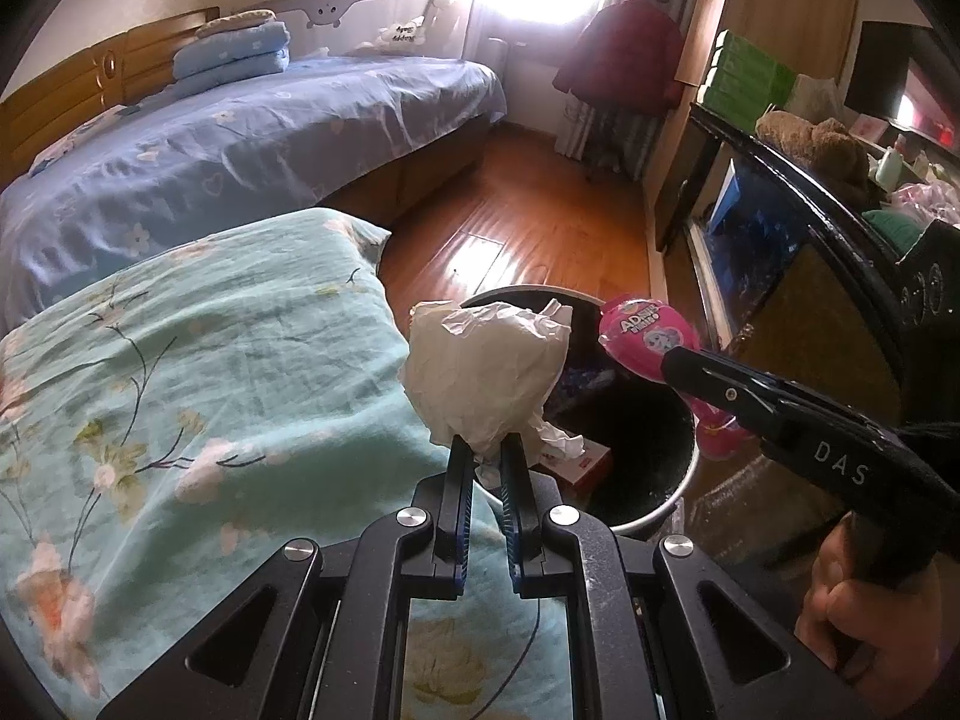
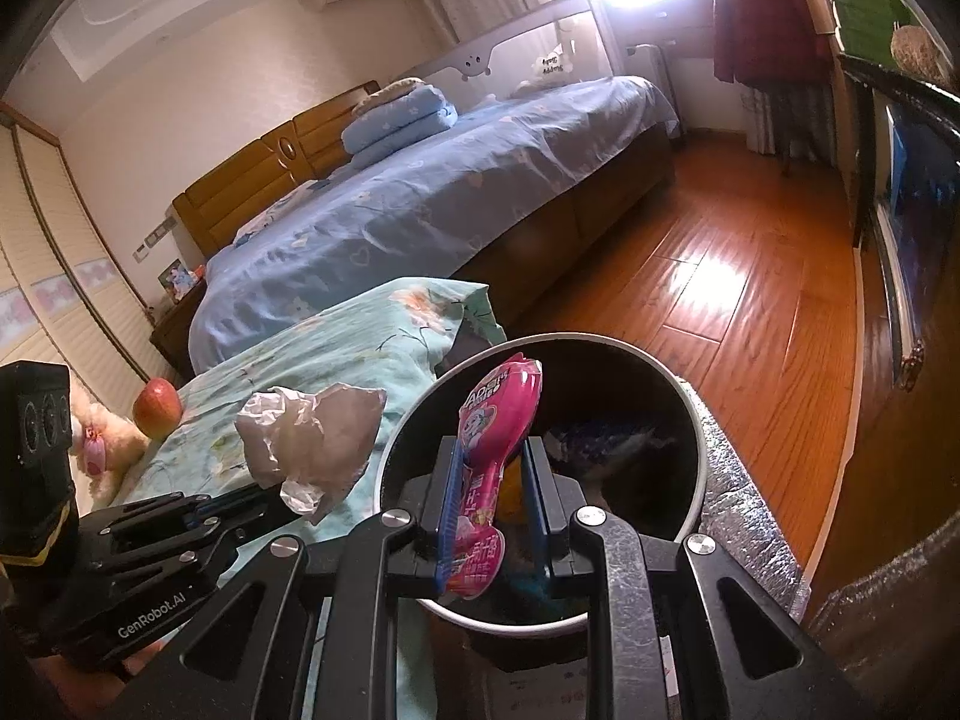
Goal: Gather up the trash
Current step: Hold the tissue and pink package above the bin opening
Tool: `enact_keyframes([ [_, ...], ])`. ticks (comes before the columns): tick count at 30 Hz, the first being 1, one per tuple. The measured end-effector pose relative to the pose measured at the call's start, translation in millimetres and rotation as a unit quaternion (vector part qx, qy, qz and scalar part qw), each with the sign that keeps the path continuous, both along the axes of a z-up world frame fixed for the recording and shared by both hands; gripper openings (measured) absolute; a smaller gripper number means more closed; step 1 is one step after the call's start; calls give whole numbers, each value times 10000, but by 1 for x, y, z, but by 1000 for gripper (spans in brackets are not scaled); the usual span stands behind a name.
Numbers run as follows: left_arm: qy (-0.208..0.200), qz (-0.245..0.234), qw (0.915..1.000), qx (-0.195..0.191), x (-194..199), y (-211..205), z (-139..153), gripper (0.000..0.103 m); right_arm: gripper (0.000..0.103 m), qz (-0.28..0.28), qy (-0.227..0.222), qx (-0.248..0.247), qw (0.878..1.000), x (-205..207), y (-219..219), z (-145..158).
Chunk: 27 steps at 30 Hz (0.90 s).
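My left gripper point(image 1: 486, 441) is shut on a crumpled white paper wad point(image 1: 486, 369), held at the near left rim of a round black trash bin point(image 1: 684, 474). The wad also shows in the right wrist view point(image 2: 312, 441), over the bed's edge. My right gripper point(image 2: 489, 450) is shut on a pink snack wrapper point(image 2: 498, 414) and holds it above the bin's opening point(image 2: 696, 414). In the left wrist view the wrapper point(image 1: 642, 330) hangs over the bin's far right rim. The bin holds tissue and a box point(image 1: 570, 459).
A teal floral bedspread point(image 1: 210, 390) lies left of the bin. A red apple point(image 2: 157, 408) and a plush toy point(image 2: 99, 444) rest on it. A blue bed point(image 1: 240, 138) stands behind. A dark cabinet point(image 1: 798, 204) lines the right side. Wooden floor point(image 1: 510, 210) lies beyond the bin.
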<state>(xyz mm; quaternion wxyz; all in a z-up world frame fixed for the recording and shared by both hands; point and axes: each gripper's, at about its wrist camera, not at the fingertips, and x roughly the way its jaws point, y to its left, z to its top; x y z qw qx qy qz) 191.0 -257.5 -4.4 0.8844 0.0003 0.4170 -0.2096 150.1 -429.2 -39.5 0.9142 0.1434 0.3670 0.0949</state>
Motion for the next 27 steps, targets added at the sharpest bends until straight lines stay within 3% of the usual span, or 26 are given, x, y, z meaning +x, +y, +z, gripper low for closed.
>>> enact_keyframes([
  [27, 74, -38, 9998, 160, 19, -22, -10, 8, 20, -84, 62, -55, 9999, 13, -11, -6],
])
